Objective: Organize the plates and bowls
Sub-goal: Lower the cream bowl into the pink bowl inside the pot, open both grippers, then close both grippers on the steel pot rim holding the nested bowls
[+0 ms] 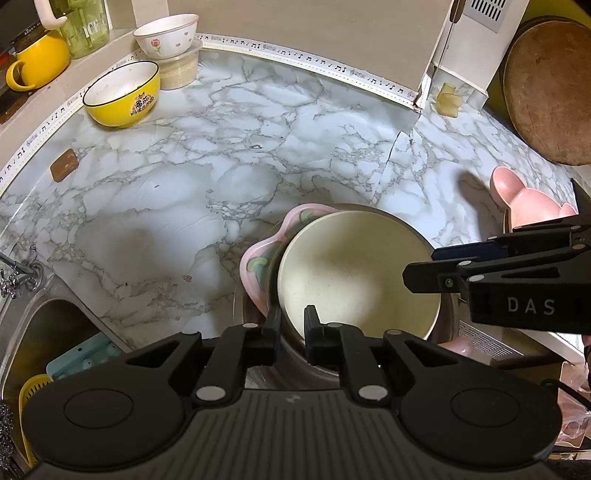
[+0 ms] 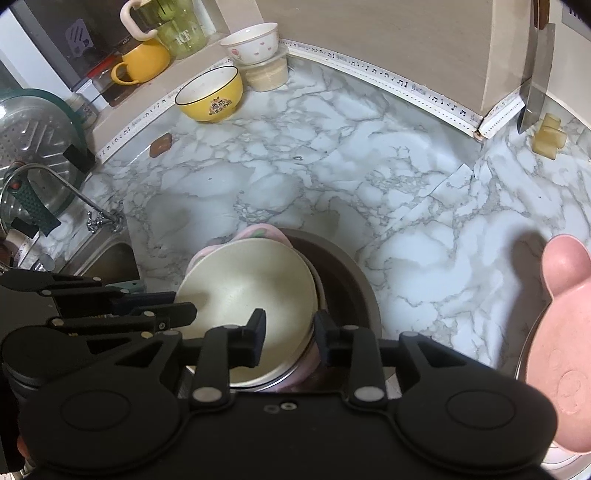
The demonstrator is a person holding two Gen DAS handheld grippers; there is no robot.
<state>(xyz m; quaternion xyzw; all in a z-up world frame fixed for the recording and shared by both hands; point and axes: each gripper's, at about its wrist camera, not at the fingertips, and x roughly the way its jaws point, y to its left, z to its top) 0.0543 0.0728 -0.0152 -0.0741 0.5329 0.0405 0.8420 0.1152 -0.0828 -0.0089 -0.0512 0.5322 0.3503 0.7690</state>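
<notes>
A cream bowl (image 1: 354,273) (image 2: 251,288) lies tilted on a pink flower-shaped plate (image 1: 255,258) (image 2: 255,230), both nested in a dark metal bowl (image 1: 251,354) (image 2: 343,273) on the marble counter. My left gripper (image 1: 293,321) (image 2: 184,302) straddles the cream bowl's left rim, with a small gap showing at the pads. My right gripper (image 2: 290,325) (image 1: 419,266) straddles the opposite rim, jaws clearly wider than the wall, one finger inside and one outside. A pink bunny-eared plate (image 1: 517,199) (image 2: 565,295) lies to the right.
A yellow bowl (image 1: 122,92) (image 2: 210,96) and a white flowered bowl (image 1: 166,33) (image 2: 251,40) on a plastic tub stand at the back left. The sink (image 1: 44,332) (image 2: 110,258) is at the left. A knife (image 2: 535,74) hangs at the back right, beside a round wooden board (image 1: 550,92).
</notes>
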